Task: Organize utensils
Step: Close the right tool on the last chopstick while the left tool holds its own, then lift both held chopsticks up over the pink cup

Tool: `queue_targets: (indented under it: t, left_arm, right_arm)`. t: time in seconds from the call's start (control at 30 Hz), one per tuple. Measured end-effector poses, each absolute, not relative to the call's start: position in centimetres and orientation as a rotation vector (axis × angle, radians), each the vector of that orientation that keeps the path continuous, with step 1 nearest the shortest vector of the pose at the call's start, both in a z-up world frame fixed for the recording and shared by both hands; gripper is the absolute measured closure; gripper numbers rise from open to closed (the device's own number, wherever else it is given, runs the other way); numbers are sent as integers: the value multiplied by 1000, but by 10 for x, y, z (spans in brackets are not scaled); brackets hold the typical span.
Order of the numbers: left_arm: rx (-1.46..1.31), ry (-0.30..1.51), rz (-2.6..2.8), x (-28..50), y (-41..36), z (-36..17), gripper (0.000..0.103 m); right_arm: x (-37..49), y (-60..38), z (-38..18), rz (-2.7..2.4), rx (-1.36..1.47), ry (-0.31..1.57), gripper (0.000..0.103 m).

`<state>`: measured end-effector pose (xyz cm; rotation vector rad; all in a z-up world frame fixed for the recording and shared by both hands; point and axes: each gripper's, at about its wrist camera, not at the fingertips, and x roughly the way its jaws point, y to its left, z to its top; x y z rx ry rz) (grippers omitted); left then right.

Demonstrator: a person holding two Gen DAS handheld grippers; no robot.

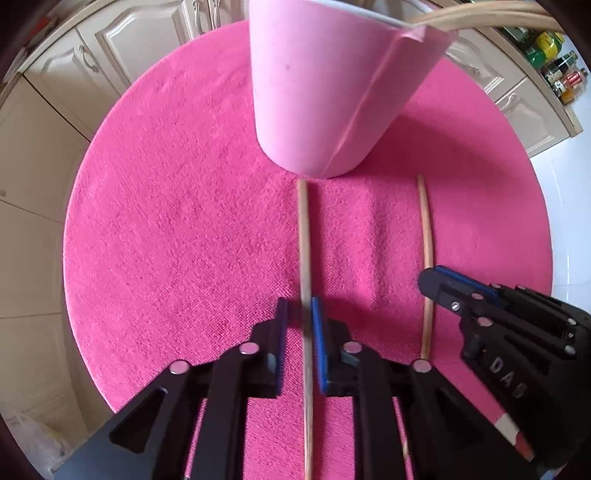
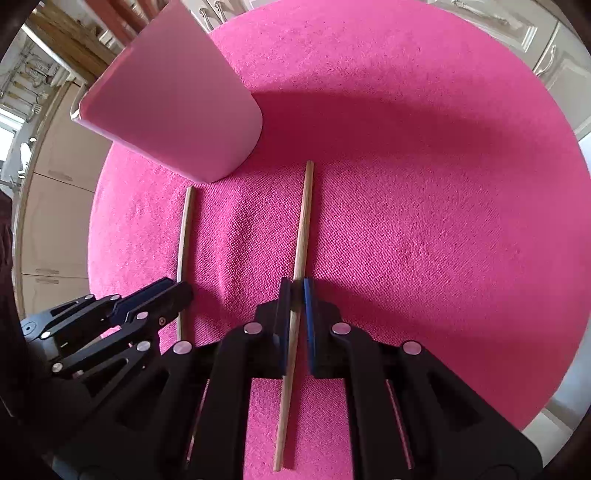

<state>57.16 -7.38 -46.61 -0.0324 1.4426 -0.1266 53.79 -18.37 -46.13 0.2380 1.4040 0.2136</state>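
Observation:
Two wooden chopsticks lie side by side on a round pink mat [image 1: 184, 221]. My left gripper [image 1: 300, 310] straddles the left chopstick [image 1: 303, 236], its blue pads close around it with a small gap showing. My right gripper [image 2: 295, 291] straddles the right chopstick [image 2: 303, 221] the same way, pads close on both sides. Each gripper shows in the other's view: the right gripper [image 1: 436, 280] over the right chopstick [image 1: 426, 229], the left gripper [image 2: 177, 291] over the left chopstick [image 2: 184, 229]. A pink cup [image 1: 332, 85] stands beyond them and holds wooden sticks [image 1: 480, 18].
The pink cup [image 2: 173, 107] stands just past the chopsticks' far tips. Cream kitchen cabinets [image 1: 122, 51] surround the round mat [image 2: 424, 184]. Bottles [image 1: 554, 66] stand on a counter at the far right.

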Motion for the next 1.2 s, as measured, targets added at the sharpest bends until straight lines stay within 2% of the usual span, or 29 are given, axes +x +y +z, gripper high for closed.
queue_targets:
  t: [0.33, 0.8, 1.2]
  left_arm:
    - [-108, 1310, -172, 552, -64, -432, 98]
    - [-157, 1011, -226, 511, -45, -346, 98]
    - [-128, 812, -231, 523, -54, -285, 98]
  right_arm:
    - [520, -228, -442, 293, 384, 1339, 97]
    - [489, -250, -359, 449, 416, 1111, 97]
    - [493, -237, -293, 511, 372, 976, 97]
